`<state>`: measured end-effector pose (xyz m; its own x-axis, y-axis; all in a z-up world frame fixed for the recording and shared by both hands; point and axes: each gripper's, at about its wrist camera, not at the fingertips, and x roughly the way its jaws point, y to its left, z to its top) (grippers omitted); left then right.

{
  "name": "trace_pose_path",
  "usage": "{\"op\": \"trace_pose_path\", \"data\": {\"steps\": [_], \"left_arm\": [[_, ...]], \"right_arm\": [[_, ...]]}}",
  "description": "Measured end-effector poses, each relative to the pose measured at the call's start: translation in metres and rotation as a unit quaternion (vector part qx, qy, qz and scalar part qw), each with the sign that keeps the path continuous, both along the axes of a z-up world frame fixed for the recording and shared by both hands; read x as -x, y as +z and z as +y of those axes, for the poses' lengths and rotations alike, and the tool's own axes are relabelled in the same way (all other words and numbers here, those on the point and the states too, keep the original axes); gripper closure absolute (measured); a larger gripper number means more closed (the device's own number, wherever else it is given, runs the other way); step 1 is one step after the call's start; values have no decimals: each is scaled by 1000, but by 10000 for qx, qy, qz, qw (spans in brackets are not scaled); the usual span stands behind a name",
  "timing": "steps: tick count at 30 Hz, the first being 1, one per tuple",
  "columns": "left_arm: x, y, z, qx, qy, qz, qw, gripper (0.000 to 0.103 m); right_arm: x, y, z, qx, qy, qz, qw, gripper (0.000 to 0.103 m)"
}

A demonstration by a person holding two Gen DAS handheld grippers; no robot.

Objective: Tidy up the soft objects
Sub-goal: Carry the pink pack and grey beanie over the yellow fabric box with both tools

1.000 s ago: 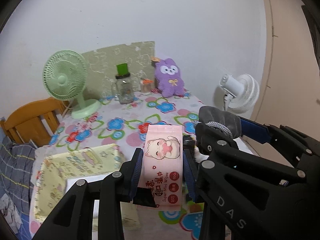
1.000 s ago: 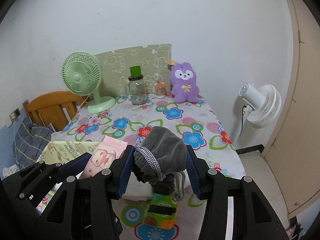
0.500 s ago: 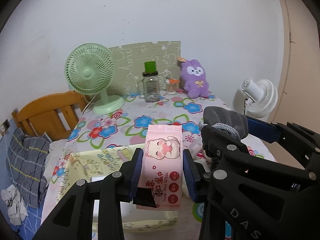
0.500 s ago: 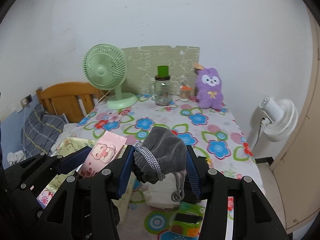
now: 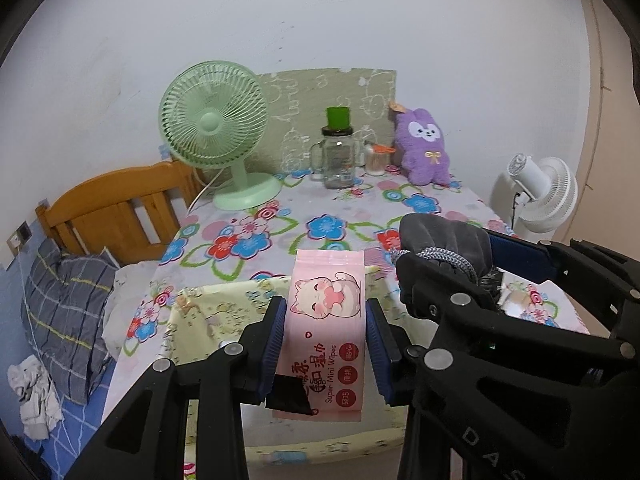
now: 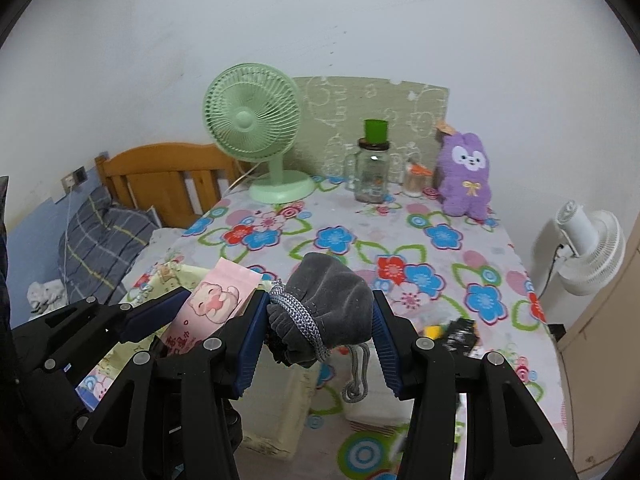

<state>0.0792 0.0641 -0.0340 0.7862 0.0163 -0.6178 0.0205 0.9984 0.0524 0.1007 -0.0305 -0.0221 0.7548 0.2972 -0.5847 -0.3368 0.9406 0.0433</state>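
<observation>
My left gripper (image 5: 325, 320) is shut on a pink pack of wet wipes (image 5: 326, 312) with a cartoon cat, held above a pale yellow fabric bin (image 5: 208, 312) at the table's near left. My right gripper (image 6: 320, 320) is shut on a grey drawstring pouch (image 6: 332, 300) with its cord hanging down, held over the bin's right edge (image 6: 276, 432). The pouch also shows in the left wrist view (image 5: 444, 240), and the wipes in the right wrist view (image 6: 212, 304). A purple plush toy (image 6: 466, 180) sits at the table's far right.
A green desk fan (image 6: 256, 128), a glass jar with a green lid (image 6: 372, 172) and a small container stand at the back of the flowered tablecloth (image 6: 420, 248). A white floor fan (image 6: 588, 252) is right of the table. A wooden bed frame (image 6: 160, 176) and pillow lie left.
Both grippers have moved left with their loads, from over the table's right part to above the yellow bin. The grips have not changed.
</observation>
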Motion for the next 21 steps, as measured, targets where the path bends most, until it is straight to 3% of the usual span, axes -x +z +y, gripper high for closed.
{"op": "trace_pose_path", "data": {"steps": [21], "left_arm": [[-24,-46,51,-91,196,584,9981,62]], "right_arm": [[-28,-43,58,81,393,620,9973,50]]}}
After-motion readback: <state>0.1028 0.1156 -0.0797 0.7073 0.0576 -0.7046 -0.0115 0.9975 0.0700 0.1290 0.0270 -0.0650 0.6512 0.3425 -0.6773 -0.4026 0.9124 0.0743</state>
